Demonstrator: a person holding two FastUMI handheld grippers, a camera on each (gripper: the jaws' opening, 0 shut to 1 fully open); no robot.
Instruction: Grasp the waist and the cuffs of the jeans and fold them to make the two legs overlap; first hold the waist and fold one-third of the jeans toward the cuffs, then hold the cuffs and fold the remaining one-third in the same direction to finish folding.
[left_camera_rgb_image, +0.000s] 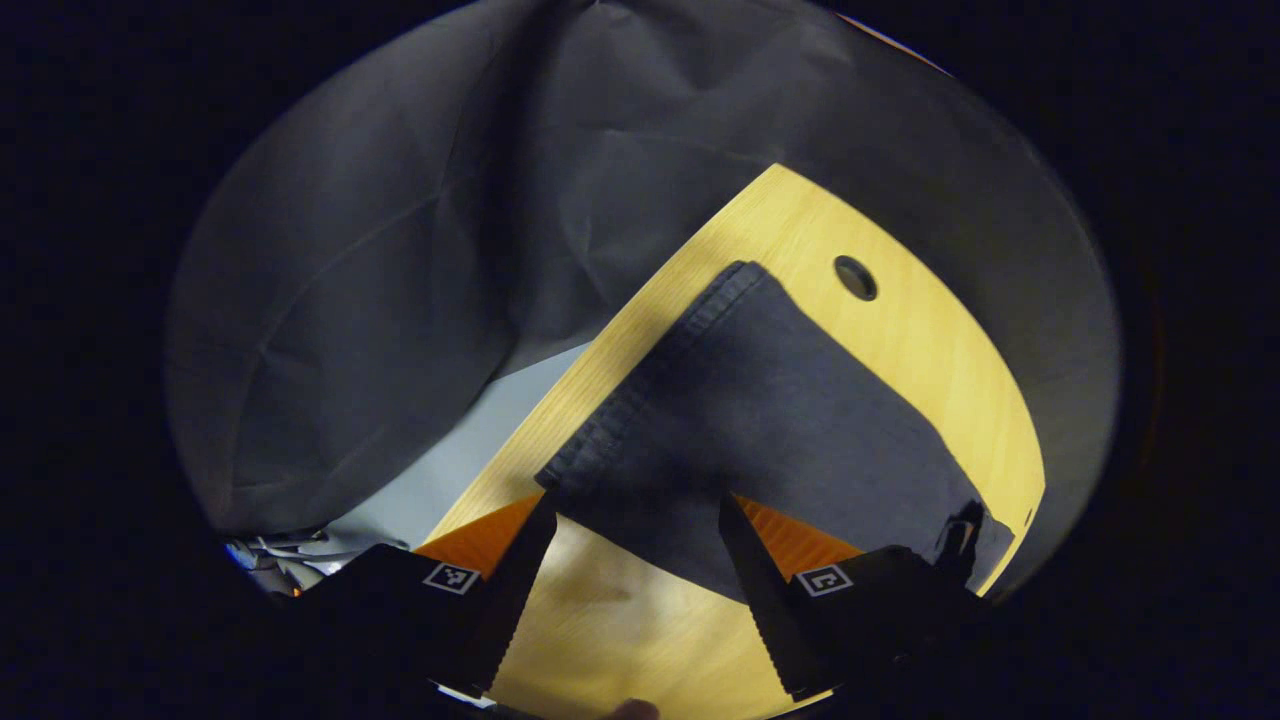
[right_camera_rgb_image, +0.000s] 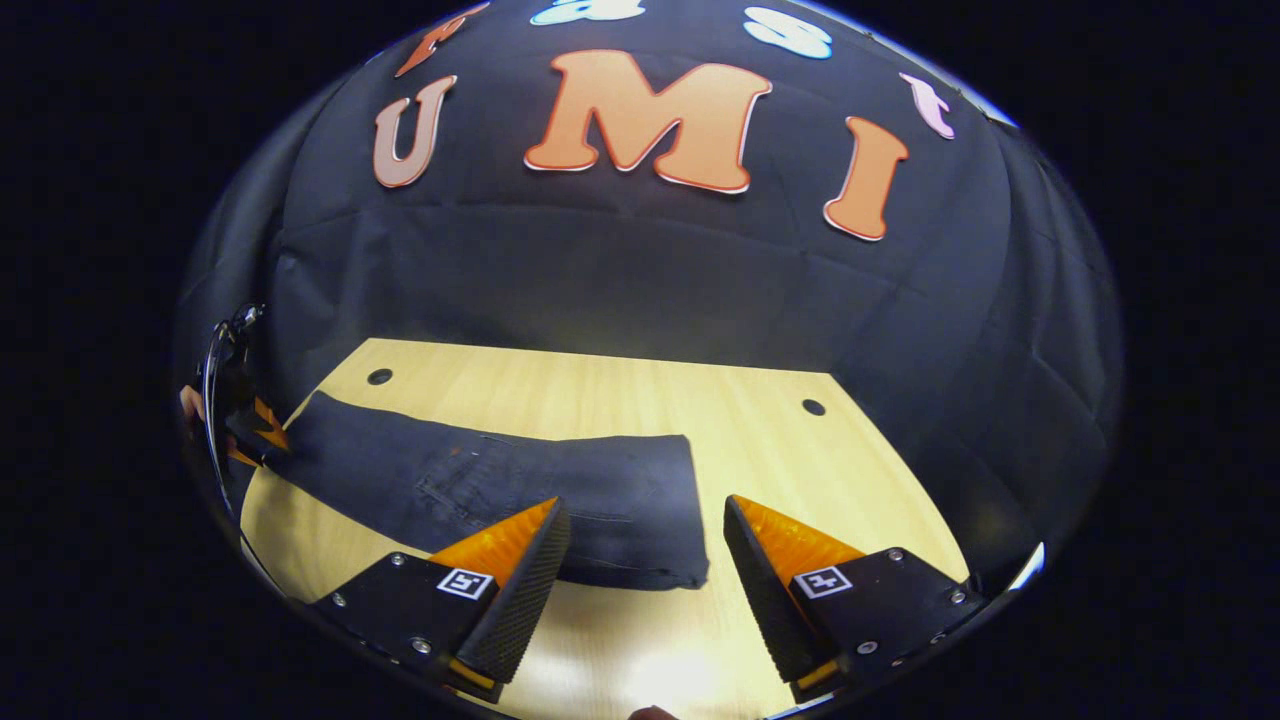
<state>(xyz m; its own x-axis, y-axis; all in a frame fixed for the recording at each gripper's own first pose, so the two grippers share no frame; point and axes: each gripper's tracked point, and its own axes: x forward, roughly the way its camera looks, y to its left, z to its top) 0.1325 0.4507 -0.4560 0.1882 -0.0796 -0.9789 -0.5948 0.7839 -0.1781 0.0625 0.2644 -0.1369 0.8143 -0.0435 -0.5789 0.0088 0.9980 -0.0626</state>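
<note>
Jeans (right_camera_rgb_image: 520, 490) flat on table (right_camera_rgb_image: 780, 450), hand-held grippers spread

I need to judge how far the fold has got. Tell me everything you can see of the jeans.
The jeans are dark denim, lying flat as one long band across the pale wooden table, the legs apparently overlapped. A back pocket with stitching faces up. The waist end lies near the right gripper, whose open fingers touch nothing. In the left gripper view a hemmed cuff lies flat before the open left gripper. No thirds fold yet.

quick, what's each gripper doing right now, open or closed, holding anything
Left gripper: open, fingers apart at the cuff end of the jeans, holding nothing.
Right gripper: open, fingers apart over the waist end, holding nothing.
</note>
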